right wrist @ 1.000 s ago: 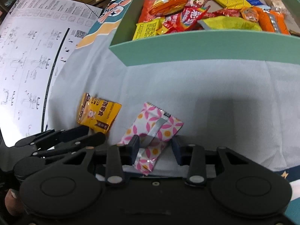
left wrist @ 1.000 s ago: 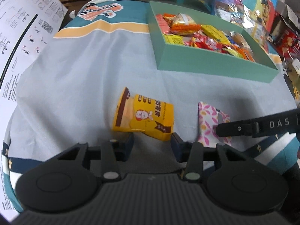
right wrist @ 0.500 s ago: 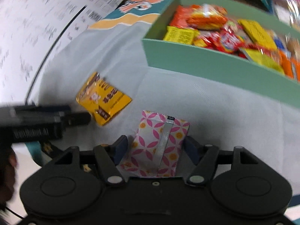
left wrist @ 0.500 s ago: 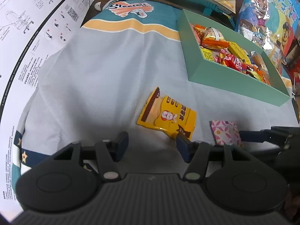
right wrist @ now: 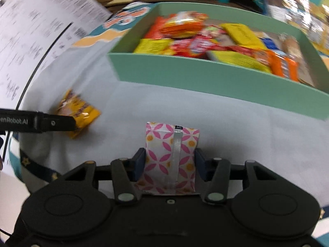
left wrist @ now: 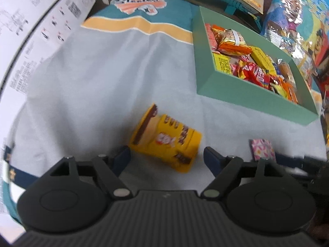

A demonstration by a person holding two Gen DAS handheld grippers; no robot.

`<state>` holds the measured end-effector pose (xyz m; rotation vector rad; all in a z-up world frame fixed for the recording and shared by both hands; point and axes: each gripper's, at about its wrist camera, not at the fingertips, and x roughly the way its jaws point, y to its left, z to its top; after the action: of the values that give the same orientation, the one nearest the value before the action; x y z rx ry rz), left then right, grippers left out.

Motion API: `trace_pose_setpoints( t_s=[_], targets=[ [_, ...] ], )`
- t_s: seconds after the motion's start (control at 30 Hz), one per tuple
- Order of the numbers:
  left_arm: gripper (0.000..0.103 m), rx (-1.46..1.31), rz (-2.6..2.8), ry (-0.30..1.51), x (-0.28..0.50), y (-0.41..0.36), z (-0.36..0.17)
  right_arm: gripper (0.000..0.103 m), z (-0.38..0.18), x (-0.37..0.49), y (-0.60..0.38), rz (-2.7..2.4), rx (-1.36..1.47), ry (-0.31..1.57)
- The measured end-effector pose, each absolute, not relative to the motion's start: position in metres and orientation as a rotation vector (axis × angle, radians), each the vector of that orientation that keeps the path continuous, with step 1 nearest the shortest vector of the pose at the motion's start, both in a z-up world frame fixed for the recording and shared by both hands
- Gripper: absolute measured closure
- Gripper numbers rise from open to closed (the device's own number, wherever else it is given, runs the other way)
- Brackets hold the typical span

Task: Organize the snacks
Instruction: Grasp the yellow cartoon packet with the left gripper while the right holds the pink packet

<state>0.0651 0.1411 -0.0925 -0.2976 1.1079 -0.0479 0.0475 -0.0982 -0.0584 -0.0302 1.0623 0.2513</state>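
A pale cloth covers the table; a sheet of printed paper lies along its left. At the far right sits a green box, already crowded with bright snack packets. Two packets lie loose on the cloth. The left gripper is spread wide around the near end of a yellow packet, not touching it. The right gripper has its pads against both sides of a pink-patterned packet, apparently pinching it. To do this well, squeeze gently, lift clear of the box's near wall, then lower in. Open cloth between packets and box gives room; the grippers are near each other.
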Motion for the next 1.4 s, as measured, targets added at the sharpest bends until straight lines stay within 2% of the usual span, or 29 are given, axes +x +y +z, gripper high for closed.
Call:
trace_pose_setpoints(
  t_s=[0.17, 0.2, 0.23, 0.3, 0.37, 0.43, 0.5, 0.53, 0.57, 0.6, 0.63, 1.03, 1.13, 1.17, 1.4],
  targets=[
    [0.023, -0.314, -0.010, 1.103, 0.095, 0.123, -0.098, 0.053, -0.057, 0.043, -0.141, 0.197, 0.070, 1.055],
    [0.025, -0.303, -0.020, 1.100, 0.100, 0.117, -0.098, 0.053, -0.057, 0.042, -0.147, 0.189, 0.083, 1.053],
    [0.029, -0.282, -0.040, 1.096, 0.105, 0.110, -0.098, 0.053, -0.057, 0.041, -0.154, 0.179, 0.095, 1.052],
    [0.047, -0.214, -0.082, 1.097, 0.110, 0.091, -0.098, 0.053, -0.057, 0.038, -0.167, 0.159, 0.117, 1.048],
    [0.058, -0.145, -0.128, 1.095, 0.110, 0.073, -0.098, 0.053, -0.057, 0.037, -0.178, 0.141, 0.144, 1.043],
    [0.058, -0.097, -0.165, 1.094, 0.106, 0.058, -0.097, 0.053, -0.055, 0.033, -0.188, 0.123, 0.161, 1.036],
    [0.053, -0.057, -0.180, 1.087, 0.098, 0.050, -0.096, 0.053, -0.057, 0.033, -0.194, 0.117, 0.184, 1.030],
    [0.049, -0.036, -0.178, 1.083, 0.095, 0.048, -0.095, 0.052, -0.057, 0.033, -0.196, 0.117, 0.189, 1.028],
    [0.039, -0.022, -0.174, 1.081, 0.092, 0.047, -0.093, 0.052, -0.057, 0.034, -0.197, 0.118, 0.189, 1.025],
    [0.033, -0.015, -0.168, 1.080, 0.089, 0.047, -0.092, 0.052, -0.057, 0.032, -0.198, 0.120, 0.186, 1.022],
    [0.033, -0.014, -0.161, 1.082, 0.088, 0.048, -0.091, 0.052, -0.058, 0.032, -0.198, 0.123, 0.183, 1.018],
    [0.035, 0.031, -0.123, 1.136, 0.099, 0.028, -0.102, 0.052, -0.060, 0.038, -0.200, 0.157, 0.166, 0.991],
    [0.043, 0.061, -0.138, 1.126, 0.097, 0.021, -0.102, 0.052, -0.060, 0.037, -0.201, 0.153, 0.160, 0.991],
    [0.051, 0.065, -0.142, 1.121, 0.097, 0.021, -0.101, 0.052, -0.060, 0.037, -0.202, 0.151, 0.156, 0.991],
    [0.055, 0.083, -0.162, 1.099, 0.091, 0.023, -0.099, 0.053, -0.060, 0.038, -0.197, 0.143, 0.124, 0.994]
  ],
)
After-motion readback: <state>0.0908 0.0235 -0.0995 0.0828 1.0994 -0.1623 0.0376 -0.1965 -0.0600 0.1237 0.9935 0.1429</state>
